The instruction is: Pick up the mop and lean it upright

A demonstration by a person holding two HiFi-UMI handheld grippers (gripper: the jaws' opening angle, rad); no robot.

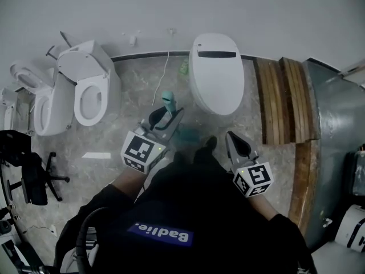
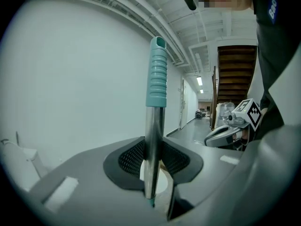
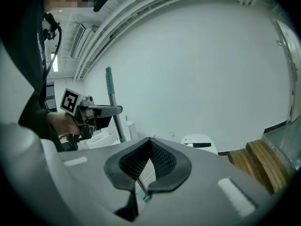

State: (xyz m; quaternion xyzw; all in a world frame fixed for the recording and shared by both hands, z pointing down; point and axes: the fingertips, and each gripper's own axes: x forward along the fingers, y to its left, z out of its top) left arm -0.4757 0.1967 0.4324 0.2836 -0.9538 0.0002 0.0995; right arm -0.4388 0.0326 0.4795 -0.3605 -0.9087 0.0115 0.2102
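The left gripper [image 1: 170,117] is clamped on the mop's metal pole [image 2: 153,149] (its teal ribbed grip [image 2: 157,74] standing upright above the jaws), while the right gripper [image 1: 231,137] is empty, jaws together.

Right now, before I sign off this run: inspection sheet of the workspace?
Surface: grey marbled floor.
Job's things: mop handle, metal with a teal grip, standing near upright in the left gripper; mop head not made out.
Clutter: open toilet, closed toilet, wooden planks, office chair.
Grippers: left gripper shut on the mop handle; right gripper shut, nothing held.
Cables: white cable running from the wall onto the floor.
Surroundings: white wall behind the toilets; wooden stairs off to one side.
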